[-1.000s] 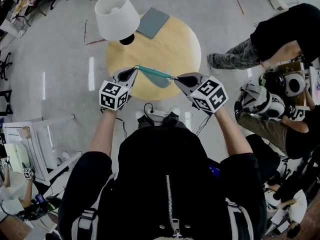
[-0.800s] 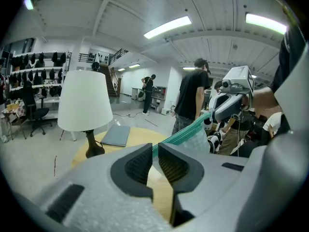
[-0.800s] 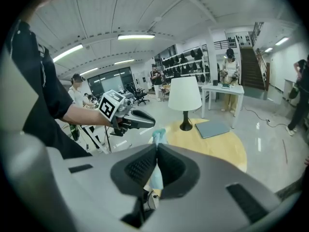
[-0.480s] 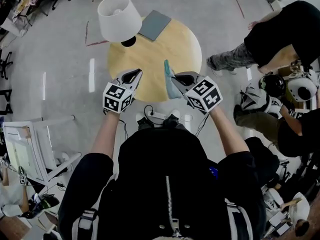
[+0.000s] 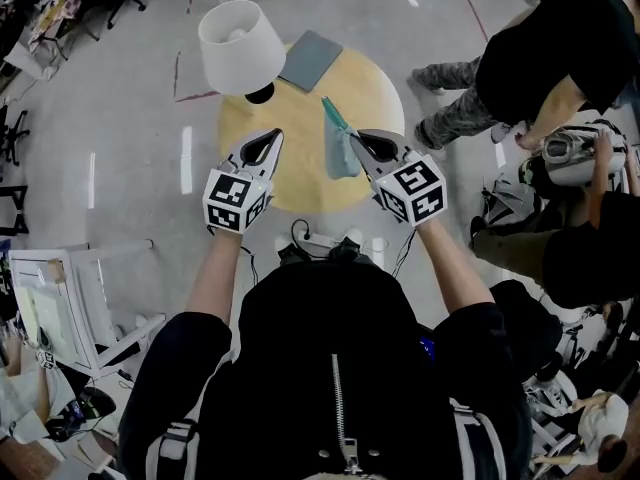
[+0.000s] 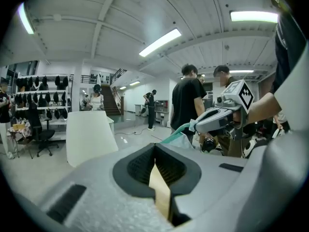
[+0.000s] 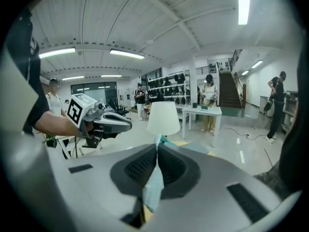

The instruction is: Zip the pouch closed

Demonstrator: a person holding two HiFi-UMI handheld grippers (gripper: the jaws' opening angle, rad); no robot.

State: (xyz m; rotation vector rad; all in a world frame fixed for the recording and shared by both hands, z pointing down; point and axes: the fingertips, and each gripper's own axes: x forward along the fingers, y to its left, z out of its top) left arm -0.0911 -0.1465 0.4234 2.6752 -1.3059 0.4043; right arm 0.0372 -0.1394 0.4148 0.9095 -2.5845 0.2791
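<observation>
Your right tongs are clamped shut on the pouch. In the right gripper view the teal fabric lies pinched flat in the seam between the two jaws, and a small corner of it pokes out past the tips. Your left tongs have their jaws closed tip to tip, with no fabric between them in the left gripper view.

The pouch looks to be held up off the table, carried by the right tongs alone. It sits between your two tongs, hard against the inner side of the right tongs and apart from the left tongs across an open gap. Its long axis runs away from you, from just beside the right tongs' tips out over the table, and from the head view you see it nearly edge-on. From the left tongs it lies to the right and a little ahead. The left gripper view shows it trailing from the right tongs.

The left tongs are the free ones, so the next move is probably theirs: open, cross to the right and take hold somewhere along that fore-and-aft line. I cannot make out the zip pull in any view, nor how much of the zip is already closed, so find the pull before you commit. The lamp stands on the table beyond your left tongs, so mind it if you reach forward.
</observation>
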